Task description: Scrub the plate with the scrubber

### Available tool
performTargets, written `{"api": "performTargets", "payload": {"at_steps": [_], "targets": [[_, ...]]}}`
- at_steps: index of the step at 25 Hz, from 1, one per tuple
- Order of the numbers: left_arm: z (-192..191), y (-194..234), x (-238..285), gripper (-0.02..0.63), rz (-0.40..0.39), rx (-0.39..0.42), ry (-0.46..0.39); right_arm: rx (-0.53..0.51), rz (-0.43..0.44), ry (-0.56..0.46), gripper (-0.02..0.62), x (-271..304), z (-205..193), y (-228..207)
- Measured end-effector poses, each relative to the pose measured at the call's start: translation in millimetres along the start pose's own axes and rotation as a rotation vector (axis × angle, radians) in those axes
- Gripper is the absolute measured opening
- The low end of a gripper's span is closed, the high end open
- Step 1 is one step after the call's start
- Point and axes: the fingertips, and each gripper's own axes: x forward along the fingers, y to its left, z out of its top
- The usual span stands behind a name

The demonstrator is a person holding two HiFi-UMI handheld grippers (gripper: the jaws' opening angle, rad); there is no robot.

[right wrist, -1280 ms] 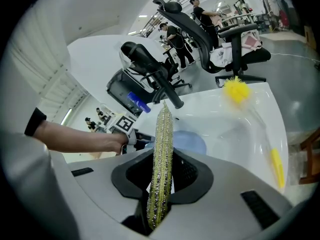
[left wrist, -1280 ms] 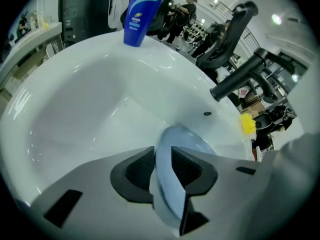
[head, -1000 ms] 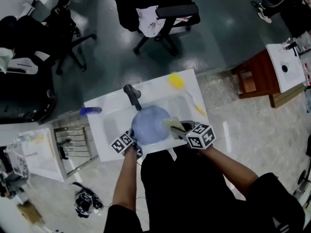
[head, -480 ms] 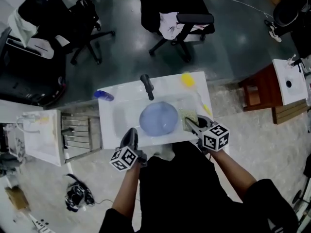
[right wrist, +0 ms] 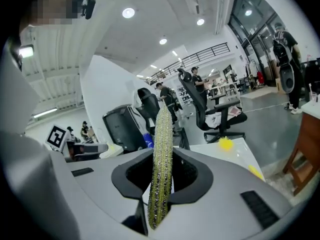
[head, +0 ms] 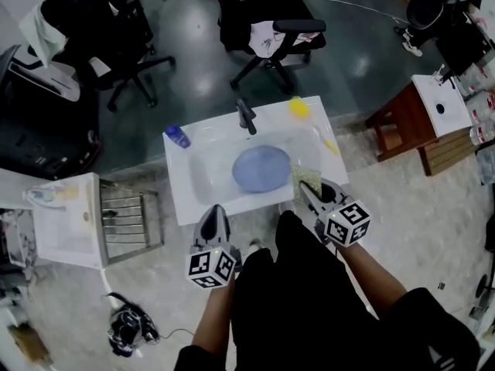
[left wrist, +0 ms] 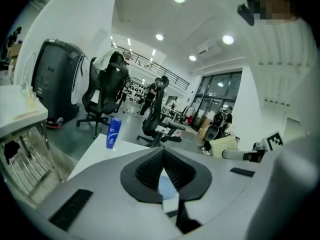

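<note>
plate lies flat in the sink at frame centre, nothing pinning it. right gripper clamps the scrubber edge-on just right of the plate, likely staged for wiping. left gripper, jaws pressed together and empty, hangs below the sink's near edge, leaving the basin's left side open.

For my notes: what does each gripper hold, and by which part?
The right gripper clamps the flat yellow-green sparkly scrubber pad by its near end; the left gripper is shut on nothing.
</note>
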Motion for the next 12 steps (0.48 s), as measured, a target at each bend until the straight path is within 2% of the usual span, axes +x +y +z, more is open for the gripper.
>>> {"api": "performTargets", "payload": {"at_steps": [5,12], "targets": [[7.6,2.6,-39.0,0.003,-0.047,0.089,-0.031,-0.038,-0.052,-0.021,0.061,-19.6,-5.1,40.3],[21.6,-0.9,-70.9,0.003,-0.07,0.092,-0.087,-0.085,-0.086,-0.083,0.061,-54.4,14.4,66.0]]}}
